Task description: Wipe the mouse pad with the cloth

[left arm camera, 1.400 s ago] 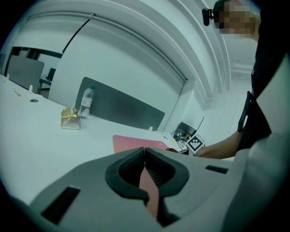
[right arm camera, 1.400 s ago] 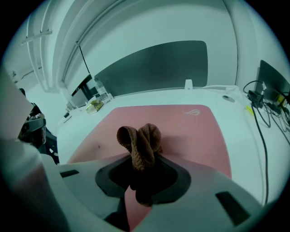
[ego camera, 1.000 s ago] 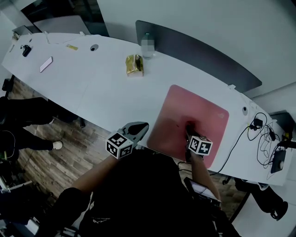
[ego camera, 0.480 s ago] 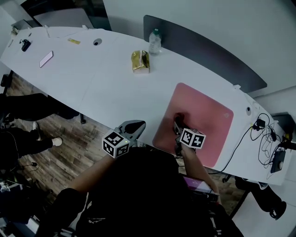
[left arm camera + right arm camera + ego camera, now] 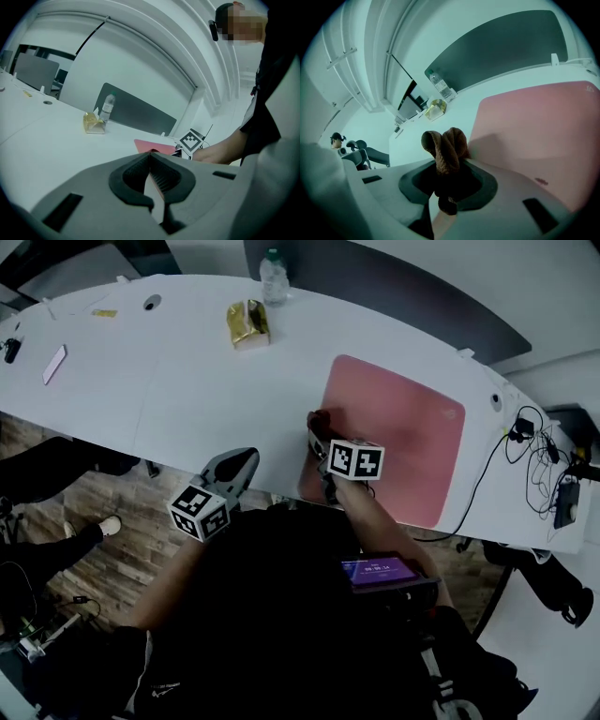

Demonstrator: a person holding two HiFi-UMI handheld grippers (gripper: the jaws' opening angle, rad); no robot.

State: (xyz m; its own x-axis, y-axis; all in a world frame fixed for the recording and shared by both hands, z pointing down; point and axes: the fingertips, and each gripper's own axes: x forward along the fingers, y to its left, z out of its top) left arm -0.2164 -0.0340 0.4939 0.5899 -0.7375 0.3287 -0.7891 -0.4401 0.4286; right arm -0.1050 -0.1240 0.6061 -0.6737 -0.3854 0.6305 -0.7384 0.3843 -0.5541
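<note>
the pink mouse pad (image 5: pixel 403 432) lies flat near the right end of the surface (image 5: pixel 178 381), and its near side almost reaches the surface's near edge. the brown cloth (image 5: pixel 317 419) is bunched up at the pad's left side, pinched tight in the right tongs (image 5: pixel 322 435). a moment ago the cloth was further in on the pad. it has now slid left to the pad's edge, so i think one wipe is ending and more wiping is needed. the left tongs (image 5: pixel 236 468) hang off the near edge, closed on nothing. a bottle (image 5: pixel 273 276) and a gold packet (image 5: pixel 246 324) sit by the far edge. i cannot tell what is inside them.
</note>
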